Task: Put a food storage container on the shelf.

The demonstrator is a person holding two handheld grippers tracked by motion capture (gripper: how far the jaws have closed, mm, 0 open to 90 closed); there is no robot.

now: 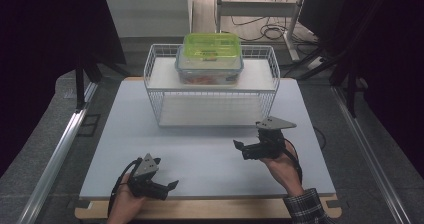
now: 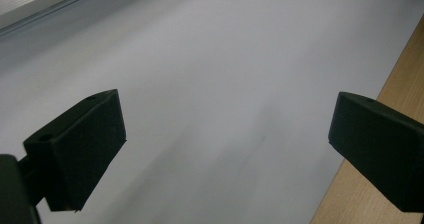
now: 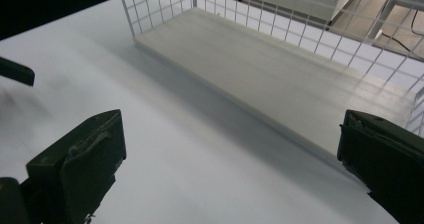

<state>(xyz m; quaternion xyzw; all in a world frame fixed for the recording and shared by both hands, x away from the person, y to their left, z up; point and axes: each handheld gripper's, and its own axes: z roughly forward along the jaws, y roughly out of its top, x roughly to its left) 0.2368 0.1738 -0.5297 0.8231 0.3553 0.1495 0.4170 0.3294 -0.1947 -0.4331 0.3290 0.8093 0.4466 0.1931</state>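
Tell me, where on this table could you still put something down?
The white table top is bare between the wire rack and the two grippers, left gripper and right gripper; so is the rack's lower shelf. Its upper shelf is crowded mid-way by the green-lidded container, free beside it.

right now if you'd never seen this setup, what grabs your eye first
The clear plastic food box with the bright green lid stands out most, sitting on the top shelf of the white wire rack at the far side of the white table. Nearer the person, the black left gripper and black right gripper are both held over the table, jaws spread with nothing between them.
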